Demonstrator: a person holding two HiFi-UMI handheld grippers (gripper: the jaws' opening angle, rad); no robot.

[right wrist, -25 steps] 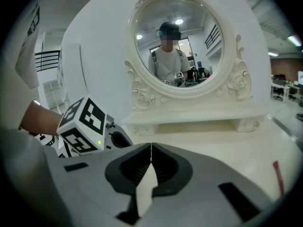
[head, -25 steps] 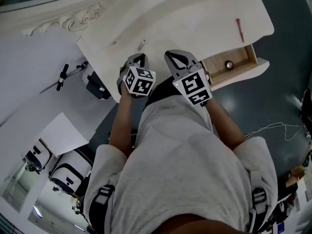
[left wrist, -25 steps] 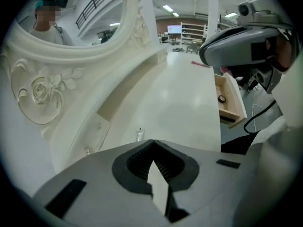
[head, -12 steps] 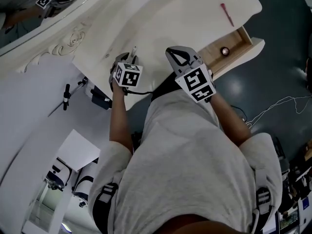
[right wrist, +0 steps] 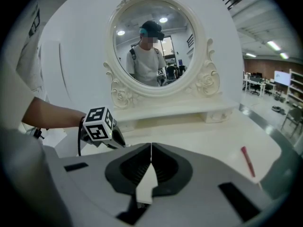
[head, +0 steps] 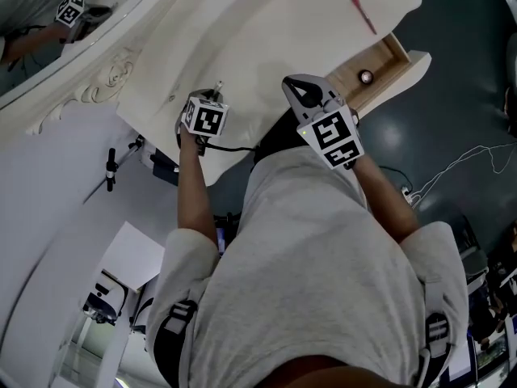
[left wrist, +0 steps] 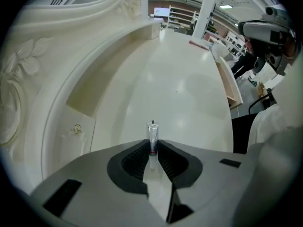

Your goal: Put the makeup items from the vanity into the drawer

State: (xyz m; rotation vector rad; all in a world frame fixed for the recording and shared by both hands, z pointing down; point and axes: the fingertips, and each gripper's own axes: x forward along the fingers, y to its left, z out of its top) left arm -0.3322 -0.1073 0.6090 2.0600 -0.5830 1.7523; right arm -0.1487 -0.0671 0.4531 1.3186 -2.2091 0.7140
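A small clear tube with a dark band (left wrist: 152,135) lies on the cream vanity top (head: 275,31) near its left front. My left gripper (left wrist: 152,148) is over it, jaws closing, and the pads touch both sides of the tube. In the head view the left gripper (head: 213,94) covers most of the tube (head: 217,86). My right gripper (head: 294,82) hovers shut and empty over the vanity's front edge. A red pencil (head: 362,14) lies far right on the top, also in the right gripper view (right wrist: 247,161). The wooden drawer (head: 390,51) stands pulled out at the right, with a small round item (head: 366,77) inside.
An oval mirror (right wrist: 156,51) in a carved cream frame rises at the back of the vanity. A low shelf (right wrist: 189,111) runs below it. A white panel with a black handle (head: 111,170) stands left of the vanity. A thin cable (head: 460,164) lies on the dark floor at the right.
My left gripper has reached forward over the vanity top to the small tube and now has it between its jaws. The right gripper has stayed shut near the front edge.
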